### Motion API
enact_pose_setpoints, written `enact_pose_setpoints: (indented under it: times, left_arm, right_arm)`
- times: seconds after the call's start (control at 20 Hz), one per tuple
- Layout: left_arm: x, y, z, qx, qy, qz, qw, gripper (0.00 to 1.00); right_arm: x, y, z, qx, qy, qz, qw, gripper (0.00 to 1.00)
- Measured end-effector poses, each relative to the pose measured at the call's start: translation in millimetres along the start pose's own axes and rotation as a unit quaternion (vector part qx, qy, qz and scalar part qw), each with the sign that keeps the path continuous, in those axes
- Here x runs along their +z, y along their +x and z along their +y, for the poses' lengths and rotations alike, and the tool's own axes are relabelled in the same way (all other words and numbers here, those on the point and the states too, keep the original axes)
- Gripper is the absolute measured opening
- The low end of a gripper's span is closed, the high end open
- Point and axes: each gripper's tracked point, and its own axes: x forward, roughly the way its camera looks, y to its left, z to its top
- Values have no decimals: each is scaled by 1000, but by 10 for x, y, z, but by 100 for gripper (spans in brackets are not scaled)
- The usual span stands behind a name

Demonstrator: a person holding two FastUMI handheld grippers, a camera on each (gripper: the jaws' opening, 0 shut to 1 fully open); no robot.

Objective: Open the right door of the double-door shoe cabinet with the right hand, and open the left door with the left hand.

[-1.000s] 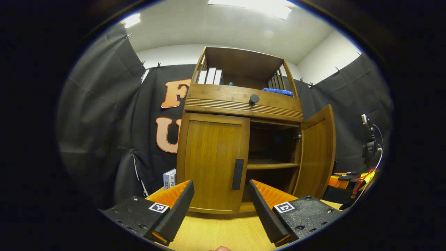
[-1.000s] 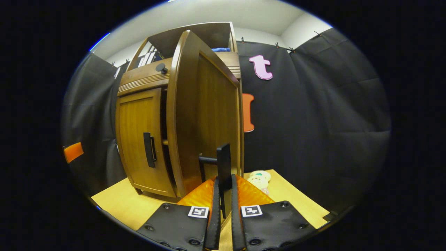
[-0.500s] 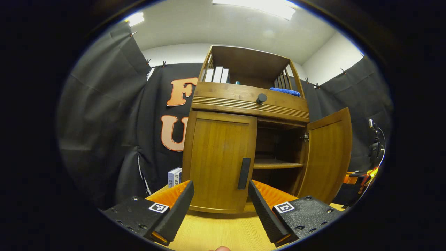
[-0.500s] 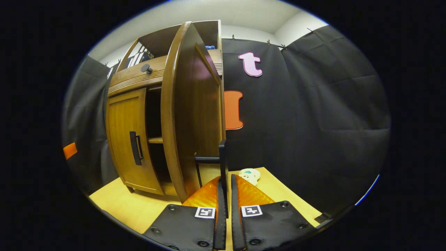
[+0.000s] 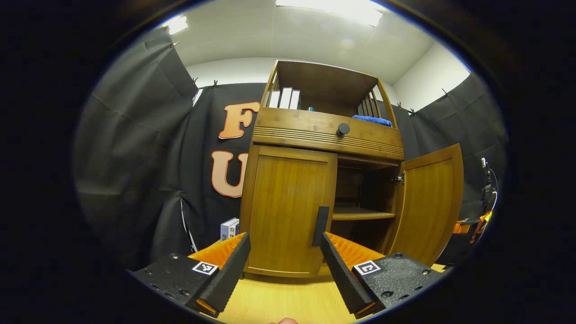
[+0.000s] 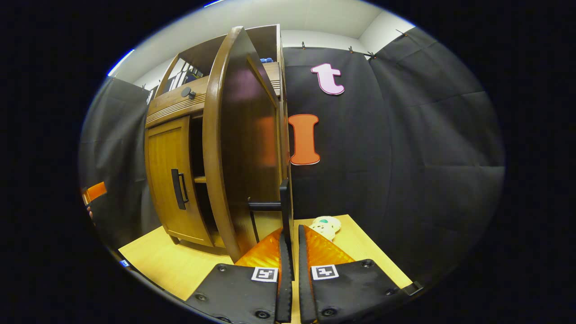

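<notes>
Cabinet: wooden double-door shoe cabinet (image 5: 324,135) stands on the desk (image 5: 288,301), toward its back edge, near the black cloth wall.
Doors: two. Right door (image 5: 427,202) swung wide open; left door (image 5: 288,211) shut flush.
Open room: bare desk strip in front of the left door; in the right gripper view, free desk (image 6: 171,261) at the front left and beside the open right door (image 6: 243,144).
Right hand-held gripper (image 6: 291,252): closed, both fingers clamped on the dark bar handle (image 6: 284,202) of the right door.
Left hand-held gripper (image 5: 281,270): fingers spread apart, holding nothing, facing the left door; left door handle (image 5: 320,219) sits just above its right finger (image 5: 342,274), contact unclear.
Inside cabinet: one inner shelf (image 5: 360,216) visible, looks bare; deeper part is dark, can't tell.
Drawer: one, with a round dark knob (image 5: 343,129), shut.
Top shelf: three pale upright books (image 5: 283,98), one blue cloth (image 5: 371,120).
Desk extras: one small box (image 5: 229,228) left of the cabinet; one plush toy (image 6: 325,226) on the desk past the right door.
</notes>
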Motion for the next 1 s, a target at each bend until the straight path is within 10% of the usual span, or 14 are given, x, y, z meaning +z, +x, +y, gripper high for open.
enact_pose_setpoints:
  times: [0.55, 1.0]
  left_arm:
    - [16, -86, 83, 12, -3, -4, 1000, 92]
    - [-31, -49, -74, -7, -11, 5, 1000, 92]
  right_arm:
    - [-8, -59, -89, 11, 2, -1, 1000, 14]
    - [47, -627, -541, -68, 22, -24, 997, 14]
